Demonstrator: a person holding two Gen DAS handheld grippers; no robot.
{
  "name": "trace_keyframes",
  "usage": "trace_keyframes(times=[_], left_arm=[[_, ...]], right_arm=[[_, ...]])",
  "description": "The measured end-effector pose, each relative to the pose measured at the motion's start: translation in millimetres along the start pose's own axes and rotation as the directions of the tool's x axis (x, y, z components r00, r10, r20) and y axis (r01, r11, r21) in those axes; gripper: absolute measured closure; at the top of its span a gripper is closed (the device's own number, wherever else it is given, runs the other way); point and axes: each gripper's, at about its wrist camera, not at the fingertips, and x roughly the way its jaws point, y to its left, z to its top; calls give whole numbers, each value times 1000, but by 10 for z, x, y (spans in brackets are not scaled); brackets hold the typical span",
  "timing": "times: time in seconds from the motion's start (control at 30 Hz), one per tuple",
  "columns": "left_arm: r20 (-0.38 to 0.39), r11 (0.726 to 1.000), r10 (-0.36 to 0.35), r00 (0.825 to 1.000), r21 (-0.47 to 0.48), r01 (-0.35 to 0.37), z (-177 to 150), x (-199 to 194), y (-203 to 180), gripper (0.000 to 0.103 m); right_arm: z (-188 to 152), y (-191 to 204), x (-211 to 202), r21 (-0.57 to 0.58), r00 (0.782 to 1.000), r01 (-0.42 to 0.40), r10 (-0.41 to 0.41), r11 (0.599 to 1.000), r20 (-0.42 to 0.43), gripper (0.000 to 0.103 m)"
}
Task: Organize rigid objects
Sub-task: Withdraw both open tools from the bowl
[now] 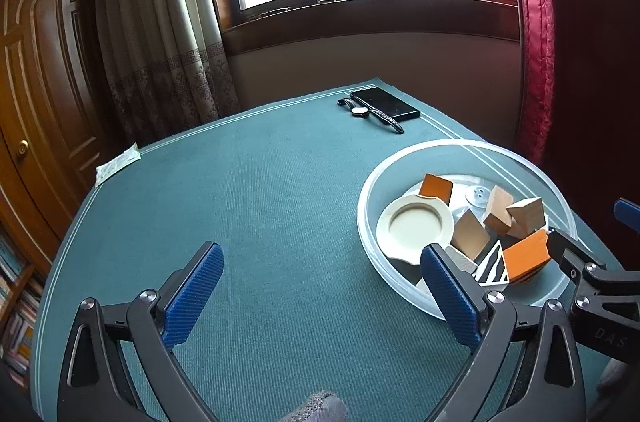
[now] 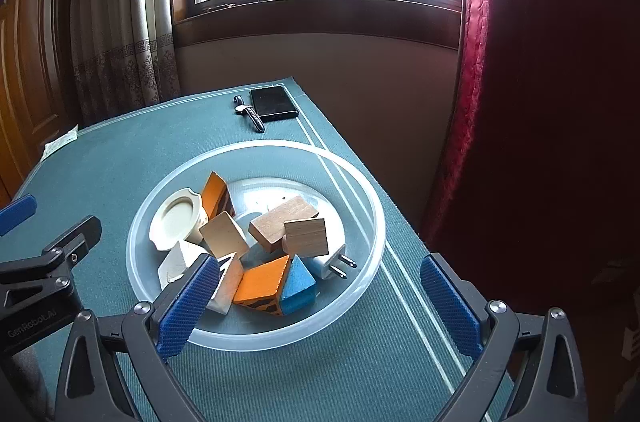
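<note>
A clear plastic bowl (image 2: 280,143) stands on the green table mat and holds several rigid pieces. Among them are a cream round dish (image 2: 176,218), two plain wooden blocks (image 2: 280,218), an orange block (image 2: 262,282), a blue wedge (image 2: 298,282) and a white plug adapter (image 2: 332,266). My right gripper (image 2: 320,262) is open over the bowl's near rim, its left finger above the pieces, nothing between the pads. My left gripper (image 1: 320,254) is open above bare mat, just left of the bowl (image 1: 440,142), its right finger overlapping the rim.
A black phone (image 1: 384,102) and a wristwatch (image 1: 360,111) lie at the table's far edge. A paper slip (image 1: 118,164) sits at the far left corner. The red curtain (image 2: 520,102) hangs close on the right, past the table edge.
</note>
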Motion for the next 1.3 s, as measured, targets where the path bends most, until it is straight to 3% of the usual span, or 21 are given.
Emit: trace_keyframes(times=[0.3,1.3], left_arm=[[-44,1000,5,999,15,-5,-61,19,-55,3],[-96,1000,-16,995,22,19,-122,114,-109,3]], right_arm=[[-6,-22,-21,-29,997,74,-73,997,27,1],[-52,2,31,-49,998,66,-67,997,-10,1]])
